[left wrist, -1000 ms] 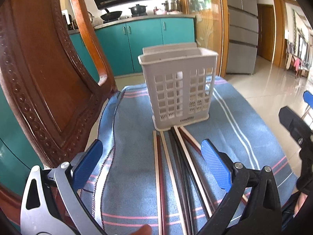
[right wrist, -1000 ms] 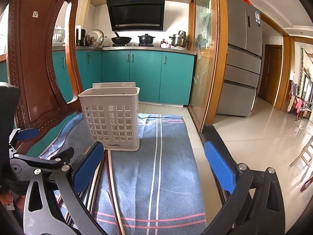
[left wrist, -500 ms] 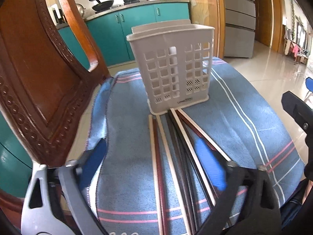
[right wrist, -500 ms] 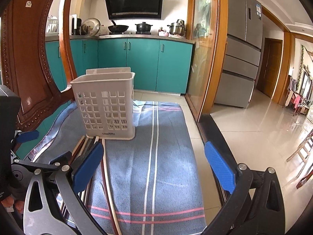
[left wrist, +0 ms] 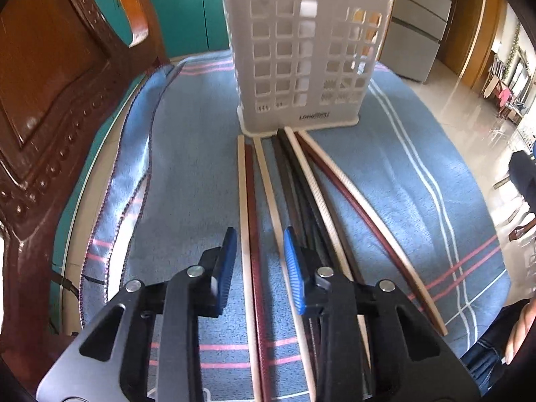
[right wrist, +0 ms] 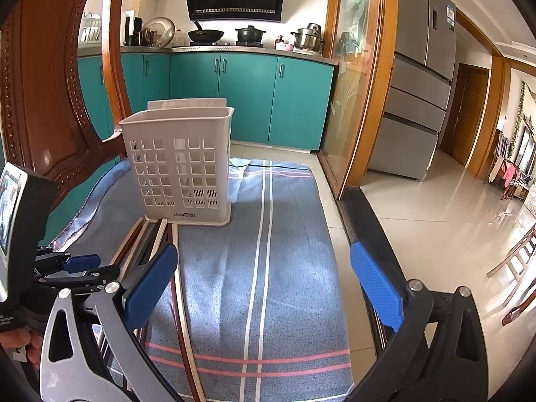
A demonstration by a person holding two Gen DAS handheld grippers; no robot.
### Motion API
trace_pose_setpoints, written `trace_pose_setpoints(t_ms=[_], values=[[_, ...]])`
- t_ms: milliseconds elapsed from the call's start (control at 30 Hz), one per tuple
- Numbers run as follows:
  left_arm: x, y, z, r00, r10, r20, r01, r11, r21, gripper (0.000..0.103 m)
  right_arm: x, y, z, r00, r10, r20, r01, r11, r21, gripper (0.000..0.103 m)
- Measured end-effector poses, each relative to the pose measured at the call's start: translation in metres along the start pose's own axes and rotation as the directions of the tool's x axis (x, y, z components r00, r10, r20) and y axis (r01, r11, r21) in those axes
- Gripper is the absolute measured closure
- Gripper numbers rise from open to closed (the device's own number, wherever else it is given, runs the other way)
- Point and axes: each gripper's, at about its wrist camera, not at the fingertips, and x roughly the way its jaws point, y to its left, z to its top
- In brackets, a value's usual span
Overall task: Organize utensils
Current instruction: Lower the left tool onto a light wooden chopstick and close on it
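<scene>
Chopsticks (left wrist: 249,221) between narrowed left gripper (left wrist: 259,268) pads, right gripper (right wrist: 264,288) spread.

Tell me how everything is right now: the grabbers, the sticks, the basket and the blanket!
Left gripper: partly closed around the two leftmost chopsticks, not clearly pinching them yet.
Right gripper: wide open, holding nothing.
Chopsticks: lying flat in a bunch, tips near the holder's base.
Utensil holder: standing upright; nothing shows through its holes.
Blue cloth: spread out, edge bunched up beside the wooden chair.
</scene>
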Motion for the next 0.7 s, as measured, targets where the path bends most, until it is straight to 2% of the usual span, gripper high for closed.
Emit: trace_pose_setpoints(t_ms=[233,433,500,700], values=[[0.016,0.003,0.001,0.998,0.036,-0.047,-0.036,0.999,-0.011,0.073,0.008,0.000,-0.003,0.999,-0.005,-0.036,0.005,1.000,-0.009,0.003],[0.022,-0.006,0.002,0.998,0.053,-0.042,-0.053,0.999,-0.006,0.073,0.017,0.001,-0.006,0.996,-0.010,-0.092,0.008,1.000,-0.017,0.003],[0.018,-0.003,0.000,0.998,0.047,-0.042,-0.048,0.999,-0.013,0.089,0.021,0.002,-0.008,0.994,-0.007,-0.113,0.005,1.000,-0.016,0.003],[0.016,0.001,0.006,0.998,0.028,-0.049,-0.031,0.999,-0.044,0.091,0.028,0.000,-0.010,0.988,0.002,-0.154,-0.003,1.000,-0.006,0.003]])
